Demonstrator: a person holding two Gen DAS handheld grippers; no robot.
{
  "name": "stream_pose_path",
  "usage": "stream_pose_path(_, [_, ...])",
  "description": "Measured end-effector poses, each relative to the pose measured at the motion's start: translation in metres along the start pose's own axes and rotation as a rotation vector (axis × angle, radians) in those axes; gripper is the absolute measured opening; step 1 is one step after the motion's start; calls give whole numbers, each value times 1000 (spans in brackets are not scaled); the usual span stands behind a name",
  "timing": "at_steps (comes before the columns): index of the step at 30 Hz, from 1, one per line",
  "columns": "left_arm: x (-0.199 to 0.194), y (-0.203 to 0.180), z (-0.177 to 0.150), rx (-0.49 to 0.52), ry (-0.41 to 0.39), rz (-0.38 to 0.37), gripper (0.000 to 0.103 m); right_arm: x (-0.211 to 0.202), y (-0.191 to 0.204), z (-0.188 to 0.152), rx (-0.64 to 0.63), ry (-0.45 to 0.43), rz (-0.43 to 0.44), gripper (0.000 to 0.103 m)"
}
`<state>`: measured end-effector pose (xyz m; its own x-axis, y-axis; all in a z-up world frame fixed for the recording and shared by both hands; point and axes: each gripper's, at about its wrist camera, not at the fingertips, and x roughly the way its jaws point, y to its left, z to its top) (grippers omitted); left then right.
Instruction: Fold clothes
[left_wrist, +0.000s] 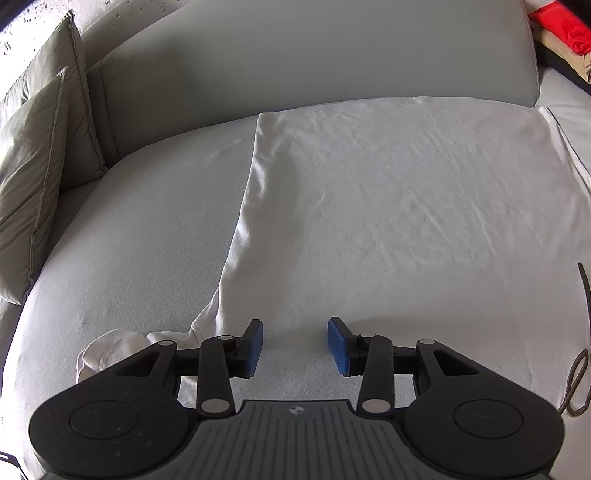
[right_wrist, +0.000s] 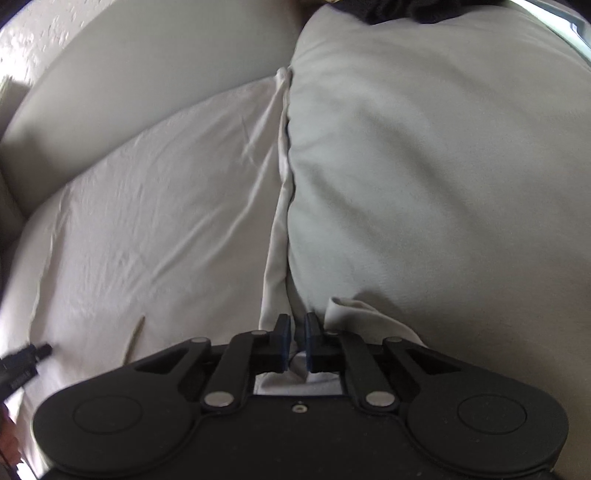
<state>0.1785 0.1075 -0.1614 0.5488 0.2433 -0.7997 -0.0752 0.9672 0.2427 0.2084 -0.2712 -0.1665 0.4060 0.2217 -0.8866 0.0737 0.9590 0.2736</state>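
Note:
A white T-shirt (left_wrist: 388, 221) lies flat on a grey sofa seat (left_wrist: 140, 236), its left side folded in to a straight edge, a bunched sleeve (left_wrist: 110, 349) at the near left. My left gripper (left_wrist: 295, 345) is open and empty, just above the shirt's near part. In the right wrist view the same white shirt (right_wrist: 155, 221) lies left of a seat cushion (right_wrist: 443, 184). My right gripper (right_wrist: 297, 339) is shut on the shirt's right edge (right_wrist: 277, 240) by the cushion seam.
Two grey-green throw pillows (left_wrist: 33, 177) lean at the sofa's left end. The sofa backrest (left_wrist: 295, 59) runs behind the shirt. Red and dark items (left_wrist: 565, 29) sit at the far right. The left gripper's tip (right_wrist: 26, 360) shows in the right wrist view.

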Motion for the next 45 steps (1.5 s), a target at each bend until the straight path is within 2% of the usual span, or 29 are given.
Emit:
stream_pose_path(7, [-2, 1, -2, 17, -11, -16, 39, 16, 21, -2, -85, -1, -53, 9])
stream_pose_path(10, [-1, 2, -1, 13, -8, -18, 39, 16, 26, -7, -120, -30, -89, 4])
stream_pose_path(12, [-1, 1, -1, 14, -7, -15, 39, 12, 32, -11, -163, -65, -149, 2])
stream_pose_path(14, [-2, 0, -1, 17, -7, -9, 39, 7, 40, -19, -222, -113, -253, 2])
stream_pose_path(17, [-2, -2, -2, 28, -9, 5, 39, 11, 48, -27, -290, -126, -356, 0])
stream_pose_path(21, [-3, -4, -7, 64, -29, 28, 40, 8, 58, -35, -323, -137, -401, 1])
stream_pose_path(24, [-12, 2, -14, 78, -56, 41, 39, -24, 54, -45, -251, -186, -318, 9])
stream_pose_path(26, [-26, 12, -20, 59, -81, 21, 39, -57, 46, -57, -171, -260, -248, 34])
stream_pose_path(27, [-37, 19, -23, 44, -100, 4, 39, -73, 41, -66, -142, -299, -210, 35])
stream_pose_path(31, [-84, 47, -45, -29, -178, -70, 39, -125, 25, -105, -52, -392, -73, 35])
stream_pose_path(34, [-117, 68, -64, -84, -224, -125, 39, -144, 15, -127, -11, -444, -25, 35])
stream_pose_path(36, [-126, 73, -77, -95, -235, -129, 39, -148, 10, -138, 5, -466, -2, 26])
stream_pose_path(37, [-124, 70, -81, -93, -221, -123, 39, -142, 13, -139, -5, -445, 18, 13])
stream_pose_path(38, [-122, 66, -85, -90, -206, -116, 39, -134, 16, -140, -18, -419, 40, 10])
stream_pose_path(41, [-111, 48, -95, -63, -157, -111, 39, -110, 29, -142, -64, -339, 106, 10])
stream_pose_path(43, [-101, 31, -97, -6, -140, -66, 39, -92, 46, -143, -120, -298, 126, 10])
stream_pose_path(45, [-90, 23, -95, 23, -109, -40, 39, -76, 63, -145, -195, -272, 85, 10])
